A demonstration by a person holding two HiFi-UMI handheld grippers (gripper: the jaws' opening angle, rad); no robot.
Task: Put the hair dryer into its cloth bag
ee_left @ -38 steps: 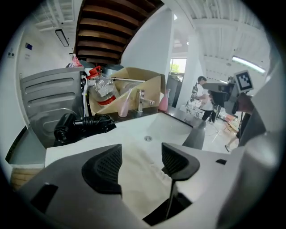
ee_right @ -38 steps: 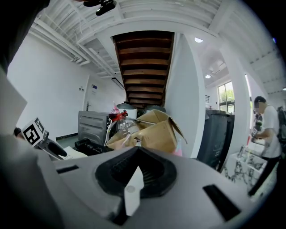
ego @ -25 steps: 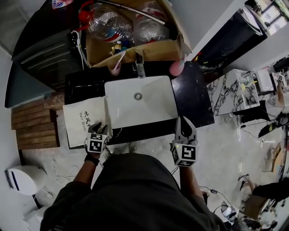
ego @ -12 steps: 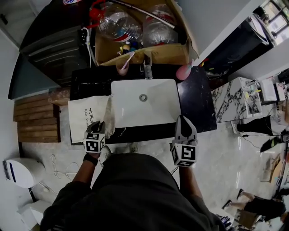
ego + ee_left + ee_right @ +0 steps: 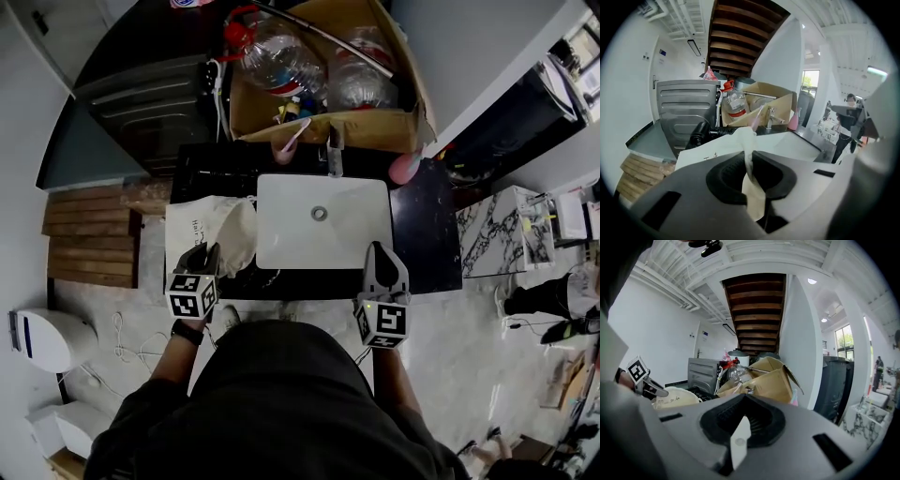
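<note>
The cream cloth bag (image 5: 212, 228) lies on the black counter (image 5: 422, 244) left of the white sink (image 5: 323, 225), its near edge pulled up into a fold. My left gripper (image 5: 200, 257) is shut on that edge; its jaws have just been closing with the cloth (image 5: 751, 165) between them. In the left gripper view the black hair dryer (image 5: 700, 134) lies behind the bag. My right gripper (image 5: 380, 264) hovers shut and empty over the sink's front right corner. The right gripper view shows the bag (image 5: 675, 399) and the left gripper (image 5: 650, 387) at far left.
An open cardboard box (image 5: 323, 117) with plastic bottles stands behind the sink. At the sink's back are a faucet (image 5: 335, 155), a pink cup (image 5: 285, 147) and a pink bottle (image 5: 405, 169). A grey cabinet (image 5: 150, 108) and wooden slats (image 5: 89, 234) lie left.
My left gripper closed on the bag's near edge and rose with it, so the flat bag now bunches upward. The right gripper shifted slightly and stayed shut.
</note>
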